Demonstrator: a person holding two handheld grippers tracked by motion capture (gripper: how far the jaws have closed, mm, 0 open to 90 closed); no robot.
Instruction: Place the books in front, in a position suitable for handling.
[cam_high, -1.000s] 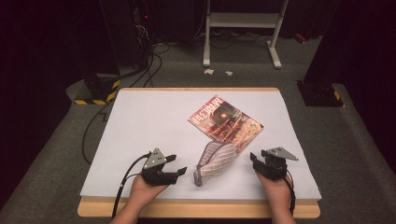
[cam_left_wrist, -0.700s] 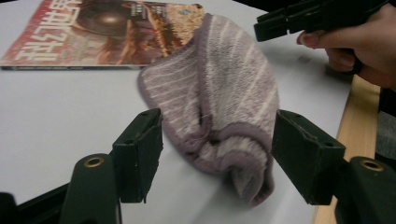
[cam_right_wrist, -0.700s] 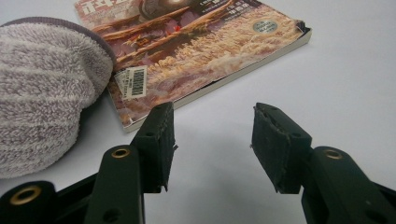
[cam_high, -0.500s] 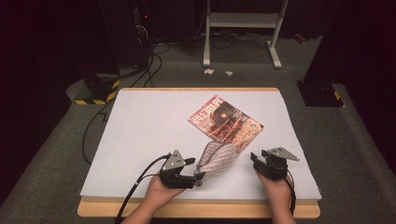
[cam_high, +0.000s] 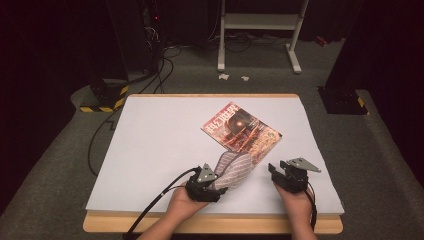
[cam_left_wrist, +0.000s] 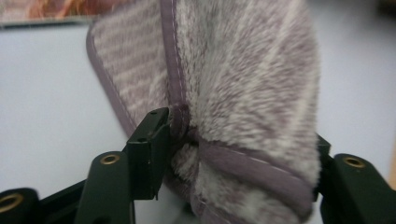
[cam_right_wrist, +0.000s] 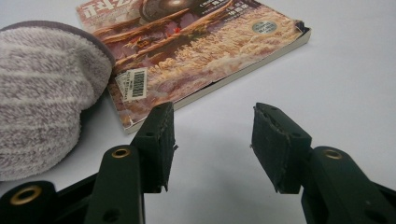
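Cloth (cam_left_wrist: 243, 93) looked soft, light and floppy; its hemmed corner was best. Left gripper (cam_high: 212, 186) jaws had just been closing, pads against it. Right gripper (cam_right_wrist: 212, 140) gaped empty.

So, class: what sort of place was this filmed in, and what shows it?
Probably a lab or studio set up for recording, not a home: a white-covered table on grey carpet, dark curtains around it, loose cables and a metal stand behind.

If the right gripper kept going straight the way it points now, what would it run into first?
Probably the magazine: the right gripper, jaws open and empty, aims at its near edge across bare table cover. Depth is uncertain.
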